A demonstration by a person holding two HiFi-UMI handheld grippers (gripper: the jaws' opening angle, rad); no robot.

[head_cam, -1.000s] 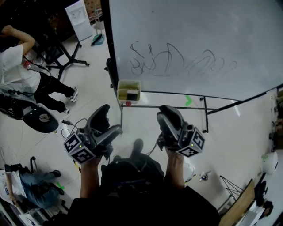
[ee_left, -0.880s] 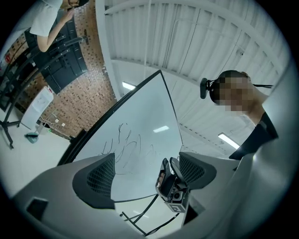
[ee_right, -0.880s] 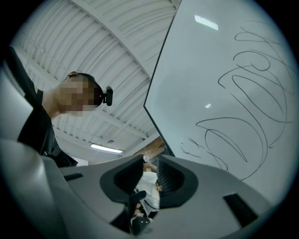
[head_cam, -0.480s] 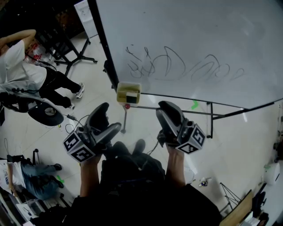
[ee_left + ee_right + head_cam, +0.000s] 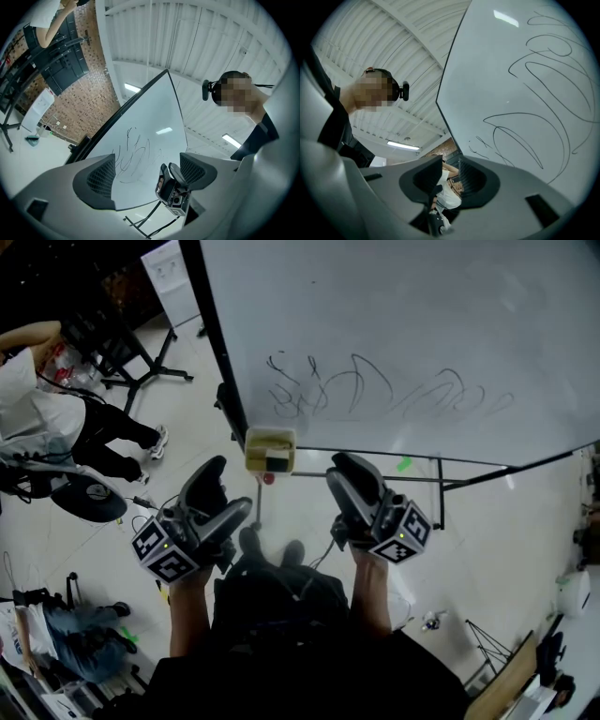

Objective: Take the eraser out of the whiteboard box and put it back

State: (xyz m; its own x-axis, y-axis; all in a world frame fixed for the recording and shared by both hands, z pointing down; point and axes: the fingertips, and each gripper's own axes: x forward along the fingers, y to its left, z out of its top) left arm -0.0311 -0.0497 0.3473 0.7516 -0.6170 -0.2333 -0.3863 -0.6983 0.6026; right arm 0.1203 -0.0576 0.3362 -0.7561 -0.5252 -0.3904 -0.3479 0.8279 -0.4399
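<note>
A whiteboard with black scribbles stands ahead. A yellowish whiteboard box hangs at its lower left corner, and a dark eraser lies inside it. My left gripper is held just below and left of the box, open and empty. My right gripper hovers below and right of the box; its jaws are opening with a narrow gap and nothing between them. In the left gripper view the left gripper frames the board and the right gripper. In the right gripper view the right gripper points up along the board.
The board's stand rail and legs run along the floor to the right. A person sits at the left by a round stool. A second stand is at the back left. Cables and gear lie at the lower left.
Both grippers have edged toward the whiteboard, so the box now sits closer above them. The person at the left has shifted a little.
</note>
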